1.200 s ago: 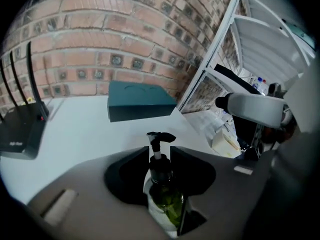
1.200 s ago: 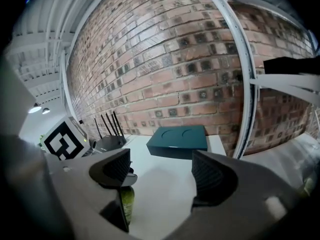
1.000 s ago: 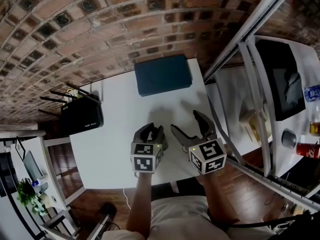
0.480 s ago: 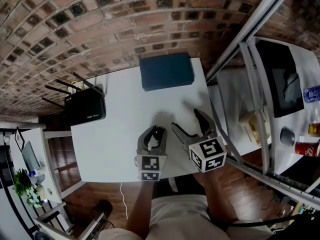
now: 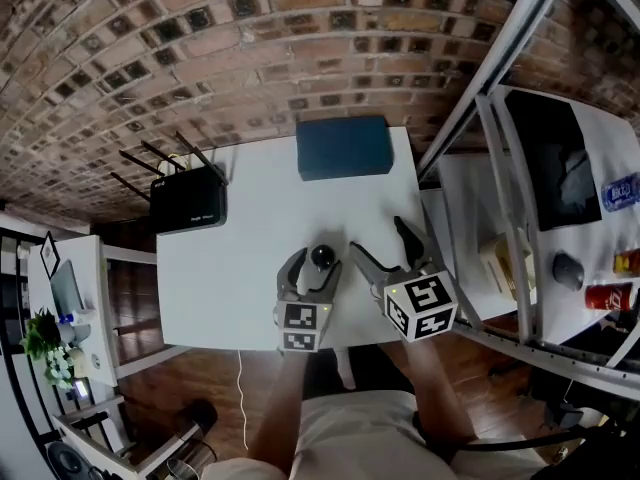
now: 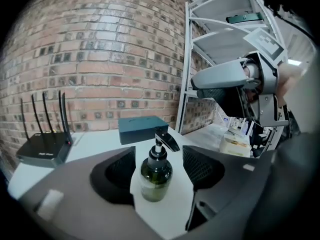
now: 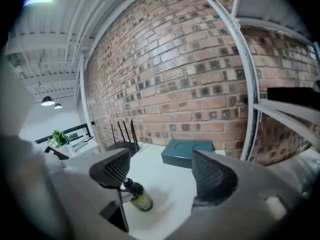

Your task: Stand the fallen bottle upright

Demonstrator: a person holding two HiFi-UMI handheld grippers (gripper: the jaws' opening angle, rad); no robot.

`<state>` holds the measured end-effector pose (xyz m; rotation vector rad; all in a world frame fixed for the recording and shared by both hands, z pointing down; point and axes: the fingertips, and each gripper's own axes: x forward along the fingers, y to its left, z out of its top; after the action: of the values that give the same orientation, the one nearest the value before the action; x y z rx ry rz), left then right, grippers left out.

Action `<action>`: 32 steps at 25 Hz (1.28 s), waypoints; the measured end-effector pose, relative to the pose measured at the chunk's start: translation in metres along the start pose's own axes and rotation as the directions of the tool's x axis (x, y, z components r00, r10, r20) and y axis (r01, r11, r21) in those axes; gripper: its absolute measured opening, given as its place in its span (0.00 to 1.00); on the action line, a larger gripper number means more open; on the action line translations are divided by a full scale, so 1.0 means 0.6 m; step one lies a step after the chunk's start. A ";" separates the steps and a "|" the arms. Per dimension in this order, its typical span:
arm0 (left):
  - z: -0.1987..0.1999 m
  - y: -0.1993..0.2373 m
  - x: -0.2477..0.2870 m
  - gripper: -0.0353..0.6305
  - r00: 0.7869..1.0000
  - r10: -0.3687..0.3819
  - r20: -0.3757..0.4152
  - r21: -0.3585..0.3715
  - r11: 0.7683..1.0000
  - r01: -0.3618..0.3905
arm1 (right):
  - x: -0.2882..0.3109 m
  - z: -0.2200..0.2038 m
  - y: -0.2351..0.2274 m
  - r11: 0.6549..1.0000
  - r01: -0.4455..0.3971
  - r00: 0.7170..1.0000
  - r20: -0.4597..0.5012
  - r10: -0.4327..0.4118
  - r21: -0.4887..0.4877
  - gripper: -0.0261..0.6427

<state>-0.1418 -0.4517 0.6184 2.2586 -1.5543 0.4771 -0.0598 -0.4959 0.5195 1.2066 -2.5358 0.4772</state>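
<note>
A dark green pump bottle (image 6: 155, 176) stands upright on the white table (image 5: 240, 258), between the jaws of my left gripper (image 6: 158, 170). Those jaws are opening, and a gap shows between each pad and the bottle. In the head view the bottle's black pump top (image 5: 322, 258) sits between the left gripper's (image 5: 313, 267) fingers. My right gripper (image 5: 380, 240) hovers just right of it, open and empty. In the right gripper view the bottle (image 7: 137, 198) shows low on the left, beyond the right gripper (image 7: 162, 176).
A teal box (image 5: 344, 148) lies at the table's far edge by the brick wall. A black router (image 5: 188, 200) with antennas sits at the far left. A white metal shelf frame (image 5: 480, 98) borders the table on the right.
My left gripper brought the bottle up to standing and shifted a little farther onto the table. Its jaws, shut on the bottle before, have spread apart. The right gripper rose slightly.
</note>
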 end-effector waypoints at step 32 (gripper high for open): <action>0.211 -0.112 -0.657 0.49 0.815 0.222 0.535 0.014 0.962 -0.271 | -0.511 0.100 0.323 0.944 0.294 0.864 0.463 -0.195 -0.150 0.59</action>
<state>-0.2032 -0.1666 0.3166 2.3943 -2.1525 -0.0365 -0.0337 -0.1941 0.3109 1.6767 -2.6361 -0.1571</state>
